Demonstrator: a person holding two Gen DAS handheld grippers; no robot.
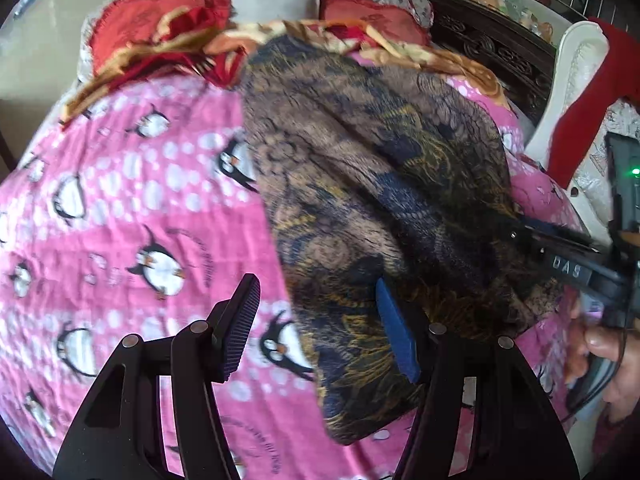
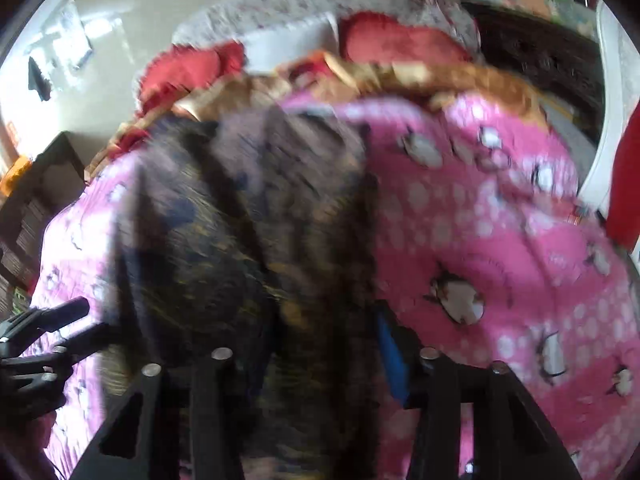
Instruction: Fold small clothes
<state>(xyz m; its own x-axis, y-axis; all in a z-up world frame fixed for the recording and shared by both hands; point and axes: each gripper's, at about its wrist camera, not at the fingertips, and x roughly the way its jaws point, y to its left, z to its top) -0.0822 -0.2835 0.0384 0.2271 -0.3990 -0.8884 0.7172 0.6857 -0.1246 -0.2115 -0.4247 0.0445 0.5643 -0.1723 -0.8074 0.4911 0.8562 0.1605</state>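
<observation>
A brown and dark-blue patterned garment [image 1: 368, 184] lies rumpled on a pink penguin bedsheet [image 1: 132, 216]. My left gripper [image 1: 320, 332] stands open at the garment's near left edge. Its blue pad [image 1: 396, 336] rests over the cloth and its other finger [image 1: 240, 320] is over bare sheet. My right gripper [image 1: 520, 232] reaches in from the right at the garment's right edge. The right wrist view is blurred: the garment [image 2: 240, 240] bunches between the right gripper's [image 2: 316, 352] fingers and hides the left one. Whether its pads press the cloth I cannot tell. The left gripper [image 2: 90, 320] shows at the left there.
Red pillows [image 1: 160, 24] and a red-gold blanket [image 1: 224, 44] lie at the head of the bed. A white plastic chair [image 1: 576, 80] with red cloth [image 1: 596, 112] stands to the right, beside dark carved wood furniture [image 1: 488, 44]. A person's hand [image 1: 604, 344] holds the right gripper.
</observation>
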